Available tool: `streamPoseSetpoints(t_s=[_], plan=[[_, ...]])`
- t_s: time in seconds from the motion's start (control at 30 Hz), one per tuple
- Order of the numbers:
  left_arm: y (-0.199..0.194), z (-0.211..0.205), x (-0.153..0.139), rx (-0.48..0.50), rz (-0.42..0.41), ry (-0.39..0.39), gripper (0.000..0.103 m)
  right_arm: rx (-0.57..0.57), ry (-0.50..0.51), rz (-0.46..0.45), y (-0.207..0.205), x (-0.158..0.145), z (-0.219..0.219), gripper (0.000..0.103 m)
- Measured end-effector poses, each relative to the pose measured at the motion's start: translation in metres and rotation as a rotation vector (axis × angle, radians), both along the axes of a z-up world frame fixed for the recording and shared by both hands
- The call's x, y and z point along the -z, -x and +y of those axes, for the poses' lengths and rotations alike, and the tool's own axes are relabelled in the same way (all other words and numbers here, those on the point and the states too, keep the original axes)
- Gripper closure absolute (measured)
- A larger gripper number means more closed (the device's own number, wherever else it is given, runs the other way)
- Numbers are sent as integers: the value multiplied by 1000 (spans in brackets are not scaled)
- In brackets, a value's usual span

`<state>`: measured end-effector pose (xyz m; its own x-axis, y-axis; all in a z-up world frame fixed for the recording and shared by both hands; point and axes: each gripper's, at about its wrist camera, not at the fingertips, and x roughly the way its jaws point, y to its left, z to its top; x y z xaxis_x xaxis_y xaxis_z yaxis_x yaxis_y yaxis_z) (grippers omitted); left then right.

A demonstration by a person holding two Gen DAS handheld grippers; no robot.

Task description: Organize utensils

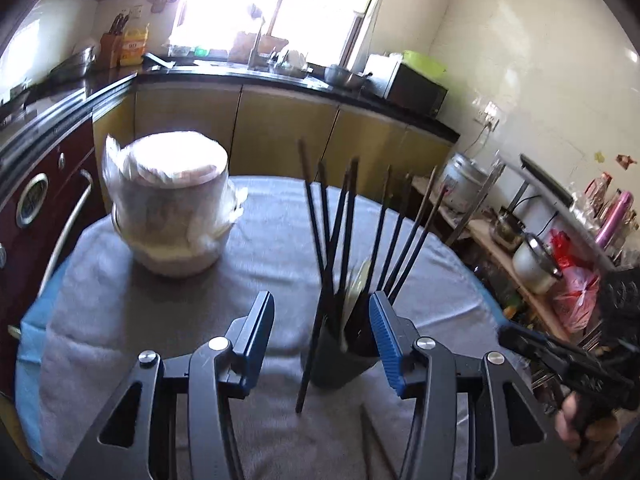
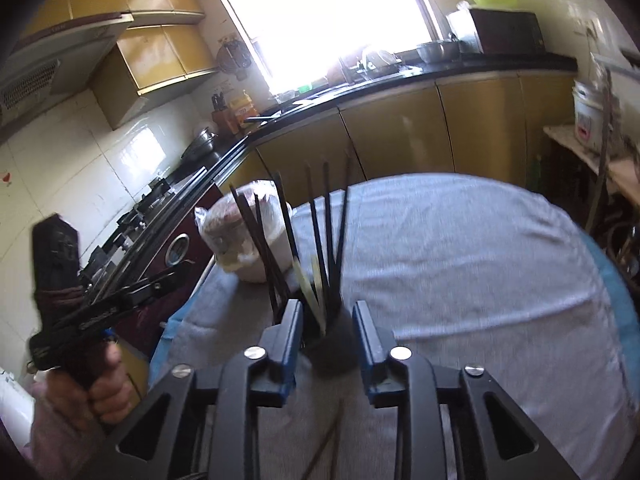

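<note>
Round table covered with a grey cloth (image 1: pixel 168 320) (image 2: pixel 480 264) over a blue underlayer. Near the middle stands a dark cylindrical utensil holder (image 1: pixel 340 364) (image 2: pixel 334 350), upright. Inside it: a bunch of long black chopsticks (image 1: pixel 348 232) (image 2: pixel 328 236) fanning out above the rim, plus a pale yellowish utensil (image 1: pixel 354 292) (image 2: pixel 310 292) among them, too blurred to tell what kind. One black chopstick (image 1: pixel 310 344) leans outside the holder, tip on the cloth, in the left wrist view. A dark thin stick (image 1: pixel 374 436) lies on the cloth in front of the holder.

Left gripper (image 1: pixel 322 332): blue-padded jaws apart, nothing between the pads; holder sits just beyond, nearer its right finger. Right gripper (image 2: pixel 326 328): jaws apart, holder seen in the gap between them, pads not pressing on it.

Behind and left of the holder: white round lidded pot wrapped in clear plastic (image 1: pixel 172 208) (image 2: pixel 244 236), contents unclear.

Background counter holds a wooden knife block with knives (image 1: pixel 112 42).
</note>
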<state>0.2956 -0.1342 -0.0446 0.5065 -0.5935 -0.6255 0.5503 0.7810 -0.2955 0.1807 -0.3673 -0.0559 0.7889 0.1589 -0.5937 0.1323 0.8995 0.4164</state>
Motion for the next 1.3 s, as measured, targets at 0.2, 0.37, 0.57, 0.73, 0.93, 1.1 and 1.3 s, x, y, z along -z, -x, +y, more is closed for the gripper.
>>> streamPoseSetpoints(t_s=[0.2,0.37,0.57,0.73,0.93,1.1,1.3], plan=[[1,-6,28,-5,19,-20,53,-10,-14,28,17,27,-1,74],[22,7,37,-24,-1,8,53,-50,-89,-40,0,7,-7,70],[63,29,28,-93,-102,-43,52,-96,-71,-133,-54,-39,14,43],[76,49,17,-155,-108,-49,49,-117,-63,-117,-107,-44,40,58],[73,69,15,-162,-117,-31,48,-73,-66,-81,-148,-29,50,67],[65,77,24,-168,-97,-29,48,-66,-64,-78,-163,-19,54,80],[62,82,26,-168,-94,-27,48,-68,-16,-80,-167,-15,61,94]])
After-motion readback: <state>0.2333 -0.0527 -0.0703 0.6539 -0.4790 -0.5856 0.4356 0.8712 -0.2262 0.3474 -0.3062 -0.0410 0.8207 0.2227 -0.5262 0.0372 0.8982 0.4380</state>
